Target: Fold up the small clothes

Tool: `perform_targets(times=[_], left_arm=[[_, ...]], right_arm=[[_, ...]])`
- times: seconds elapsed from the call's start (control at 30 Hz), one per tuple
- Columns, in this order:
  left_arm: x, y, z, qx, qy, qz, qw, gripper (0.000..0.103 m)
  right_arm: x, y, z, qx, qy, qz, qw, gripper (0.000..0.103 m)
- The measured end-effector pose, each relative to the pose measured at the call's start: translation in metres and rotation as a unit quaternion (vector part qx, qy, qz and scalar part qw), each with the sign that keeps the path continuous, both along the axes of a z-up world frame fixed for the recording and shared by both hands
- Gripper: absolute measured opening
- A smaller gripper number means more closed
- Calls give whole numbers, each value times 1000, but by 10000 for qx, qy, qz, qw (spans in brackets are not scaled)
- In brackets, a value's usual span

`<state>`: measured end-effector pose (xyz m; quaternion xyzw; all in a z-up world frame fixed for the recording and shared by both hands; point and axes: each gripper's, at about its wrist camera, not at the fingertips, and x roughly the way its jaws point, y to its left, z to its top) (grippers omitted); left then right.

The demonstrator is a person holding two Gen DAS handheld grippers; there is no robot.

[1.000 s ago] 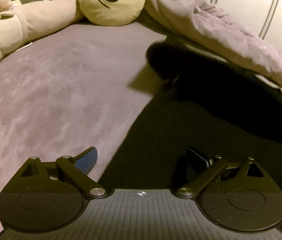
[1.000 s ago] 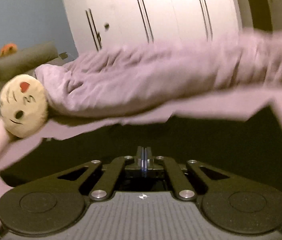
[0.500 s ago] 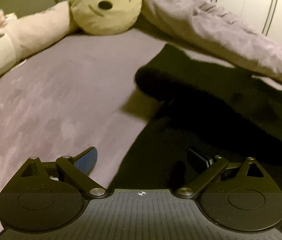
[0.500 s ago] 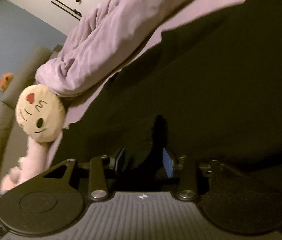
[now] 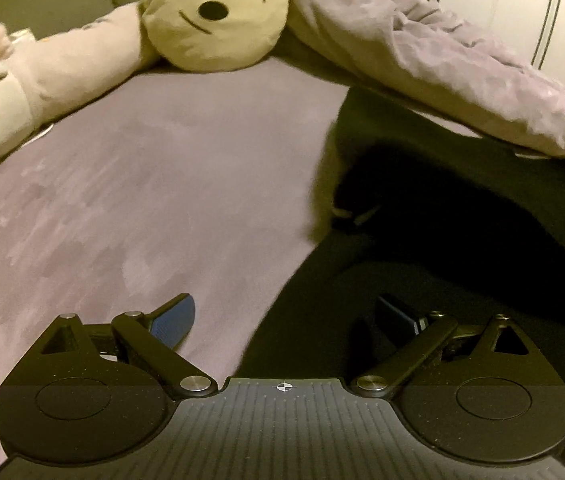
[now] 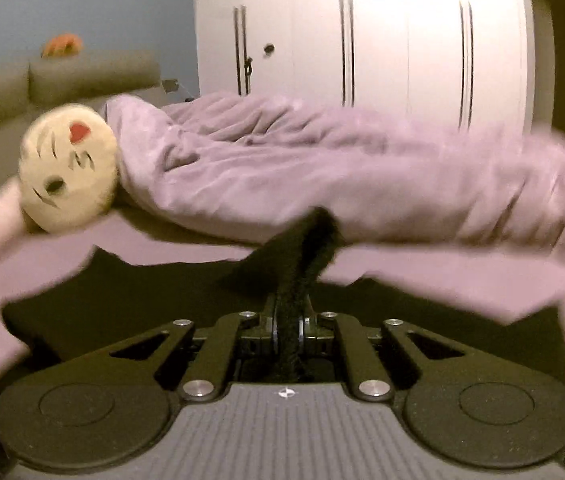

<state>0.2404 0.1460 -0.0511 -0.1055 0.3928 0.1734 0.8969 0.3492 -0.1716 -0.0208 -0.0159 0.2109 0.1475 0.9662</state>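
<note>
Left wrist view: the left gripper [image 5: 286, 320] hangs with jaws spread wide and nothing between them. The black garment [image 5: 462, 240] lies on the purple bed cover [image 5: 142, 200], under the right-hand jaw and stretching ahead of it.

Right wrist view: the right gripper [image 6: 287, 330] has just been closing, and its jaws now pinch a raised fold of the black garment [image 6: 302, 248], which runs forward from them.

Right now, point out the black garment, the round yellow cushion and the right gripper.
black garment [image 6: 306, 248], right wrist view, lifted fold.
round yellow cushion [image 5: 218, 12], left wrist view, face.
right gripper [image 6: 287, 330], right wrist view, between fingertips.
</note>
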Motion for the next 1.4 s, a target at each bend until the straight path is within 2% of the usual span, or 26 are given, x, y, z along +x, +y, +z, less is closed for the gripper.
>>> perform_targets(times=[0.1, 0.13, 0.17, 0.23, 0.37, 0.5, 0.53, 0.63, 0.7, 0.83, 0.93, 1.0, 1.1, 1.17, 1.2, 1.3, 1.4], left_arm=[[13, -8, 0, 79, 65, -84, 9999, 100], [18, -12, -1, 80, 103, -136, 9998, 100], [22, -16, -2, 86, 118, -227, 9996, 100], [33, -23, -5, 194, 195, -365, 9990, 100], [50, -30, -12, 484, 259, -391, 9977, 100], [63, -29, -14, 382, 205, -241, 9988, 100], [66, -29, -14, 371, 181, -213, 9989, 100], [74, -30, -13, 432, 202, -136, 9988, 100], [75, -30, -13, 398, 190, -74, 9990, 100], [76, -31, -14, 364, 180, -71, 9992, 100], [77, -31, -13, 375, 183, -123, 9991, 100], [76, -31, -13, 350, 170, -151, 9991, 100], [78, -31, -17, 395, 228, -185, 9988, 100], [79, -32, -19, 383, 256, -159, 9988, 100], [78, -31, -18, 357, 243, -155, 9989, 100], [76, -25, -15, 263, 268, -137, 9992, 100], [71, -21, -13, 156, 263, -137, 9994, 100]], right_arm=[[9, -13, -10, -327, 14, -417, 9986, 11], [16, -15, -18, -432, 101, -600, 9972, 19], [22, -21, -28, -428, 307, -760, 9957, 36], [31, -37, -44, 116, 844, -898, 9923, 52], [32, -74, -70, 1576, 1558, -892, 9710, 53], [36, -80, -83, 1940, 1689, -874, 9624, 51], [40, -81, -85, 2009, 1700, -879, 9607, 44], [45, -92, -86, 2308, 1669, -1043, 9529, 16], [47, -94, -85, 2294, 1604, -1023, 9546, 13], [40, -86, -76, 1822, 1130, -974, 9719, 10], [37, -92, -70, 1734, 888, -1256, 9728, 9], [36, -97, -66, 1430, 737, -1468, 9760, 9], [40, -101, -70, 1115, 818, -1672, 9762, 10], [47, -98, -78, 681, 1011, -1740, 9772, 16], [46, -101, -81, 680, 1089, -1774, 9757, 18], [28, -111, -77, 916, 909, -1907, 9731, 23], [5, -117, -77, 1092, 844, -1812, 9737, 25]])
